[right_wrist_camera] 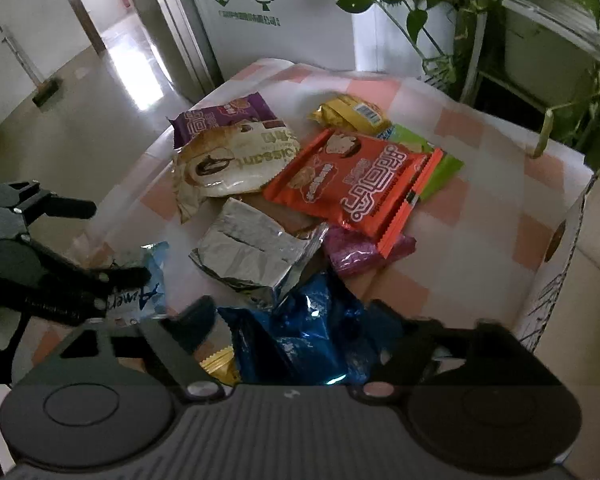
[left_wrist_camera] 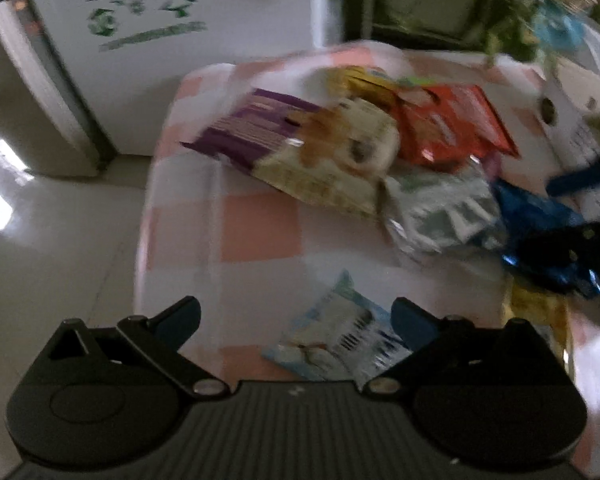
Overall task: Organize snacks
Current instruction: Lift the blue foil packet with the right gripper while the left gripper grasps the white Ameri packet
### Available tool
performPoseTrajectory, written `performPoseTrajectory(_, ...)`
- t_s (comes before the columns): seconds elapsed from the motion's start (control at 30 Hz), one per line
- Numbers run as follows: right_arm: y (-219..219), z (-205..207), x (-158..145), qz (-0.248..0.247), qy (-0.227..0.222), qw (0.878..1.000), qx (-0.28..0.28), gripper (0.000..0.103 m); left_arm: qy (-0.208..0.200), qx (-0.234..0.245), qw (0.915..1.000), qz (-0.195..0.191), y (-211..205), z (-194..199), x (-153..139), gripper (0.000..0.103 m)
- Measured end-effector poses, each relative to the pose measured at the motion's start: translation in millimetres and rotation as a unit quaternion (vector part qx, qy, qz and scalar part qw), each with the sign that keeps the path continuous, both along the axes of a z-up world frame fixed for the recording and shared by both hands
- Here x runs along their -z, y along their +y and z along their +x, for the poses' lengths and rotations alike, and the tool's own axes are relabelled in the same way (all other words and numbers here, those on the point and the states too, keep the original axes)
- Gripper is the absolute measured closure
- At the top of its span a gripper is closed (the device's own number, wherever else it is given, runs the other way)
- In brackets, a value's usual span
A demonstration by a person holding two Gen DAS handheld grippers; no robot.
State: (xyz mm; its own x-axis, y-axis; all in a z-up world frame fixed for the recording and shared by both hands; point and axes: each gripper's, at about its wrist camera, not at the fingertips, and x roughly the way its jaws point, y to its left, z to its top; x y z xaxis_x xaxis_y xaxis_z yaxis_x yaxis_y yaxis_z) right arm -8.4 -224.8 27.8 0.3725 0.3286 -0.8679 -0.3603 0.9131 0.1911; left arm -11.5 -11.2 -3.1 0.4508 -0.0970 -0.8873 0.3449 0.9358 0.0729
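Observation:
Several snack packets lie heaped on a table with a pink-and-white checked cloth: an orange packet, a cream croissant packet, a purple packet, a silver foil packet, a yellow packet and a blue foil packet. My left gripper is open over a light-blue packet, which lies between its fingers. My right gripper is open with the blue foil packet between its fingers. The left gripper also shows in the right wrist view.
A white cardboard box stands at the table's right side. Potted plants on a shelf stand behind the table. A white cabinet with green print is at the back. Tiled floor lies to the left of the table.

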Motion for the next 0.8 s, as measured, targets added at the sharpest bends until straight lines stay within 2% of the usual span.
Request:
performPoseTrajectory(0.17, -1, 2, 7, -0.021, 0.014, 1.000, 0.009, 0.006, -0.002, 0.063, 0.9978, 0.020, -14, -13, 3, 0.002)
performPoseTrajectory(0.23, -2, 3, 10, -0.025, 0.027, 0.999, 0.015, 0.006, 0.006, 0.071, 0.9971, 0.027, -14, -15, 6, 0.002)
performPoseTrajectory(0.4, 4, 3, 19, -0.047, 0.044, 0.998, 0.011, 0.006, 0.028, 0.039, 0.9988, 0.010, -6, -9, 12, 0.001)
performPoseTrajectory(0.57, 10, 3, 27, -0.063, 0.044, 0.997, 0.003, 0.010, 0.004, 0.036, 0.9988, 0.032, 0, -7, 9, 0.001)
performPoseTrajectory(0.67, 12, 2, 25, -0.051, 0.035, 0.998, 0.001, 0.011, 0.006, 0.008, 0.9990, 0.043, 12, -3, 9, 0.001)
performPoseTrajectory(0.8, 16, 2, 20, -0.037, 0.031, 0.999, -0.004, 0.011, 0.024, -0.029, 0.9993, -0.002, 32, 3, 1, 0.002)
